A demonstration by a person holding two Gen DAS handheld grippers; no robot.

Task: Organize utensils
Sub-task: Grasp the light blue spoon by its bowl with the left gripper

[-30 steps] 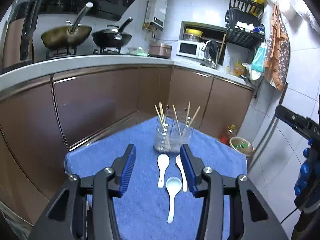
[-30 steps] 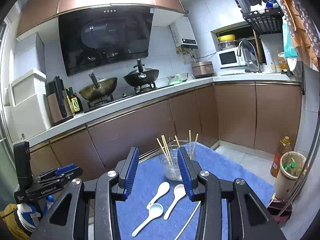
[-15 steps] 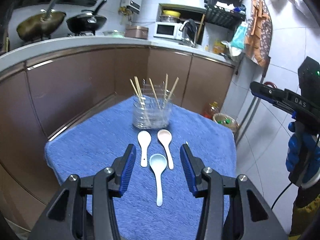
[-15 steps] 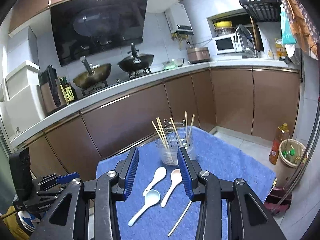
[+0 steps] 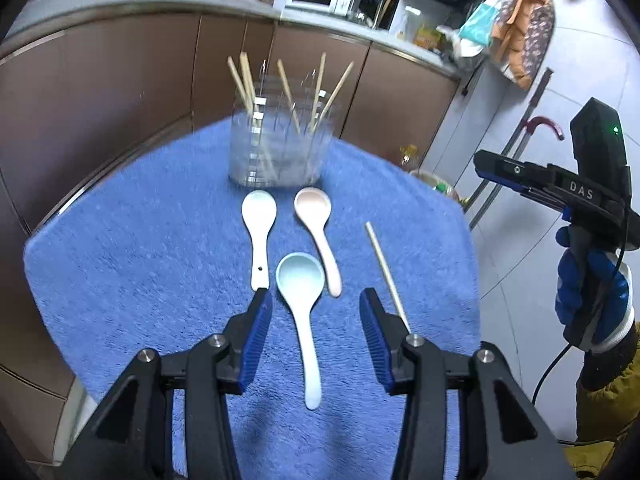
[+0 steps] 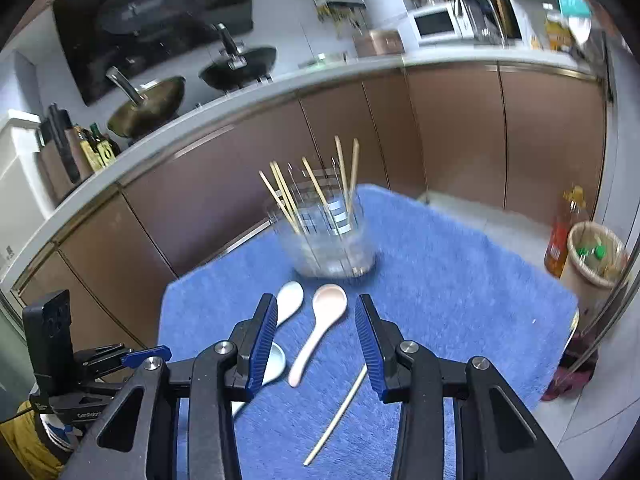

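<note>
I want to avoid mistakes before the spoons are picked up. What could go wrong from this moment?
1. The light blue spoon lies close beside the pink spoon and white spoon; the open left hand-held gripper could nudge a neighbour while closing.
2. The clear holder already has chopsticks leaning in several directions; a spoon going in may knock them.
3. The loose chopstick lies flat on the blue towel, probably hard to pinch.

A home kitchen: 2 woks (image 6: 148, 106) on the stove, microwave (image 6: 434, 24), brown cabinets (image 6: 452, 128).
</note>
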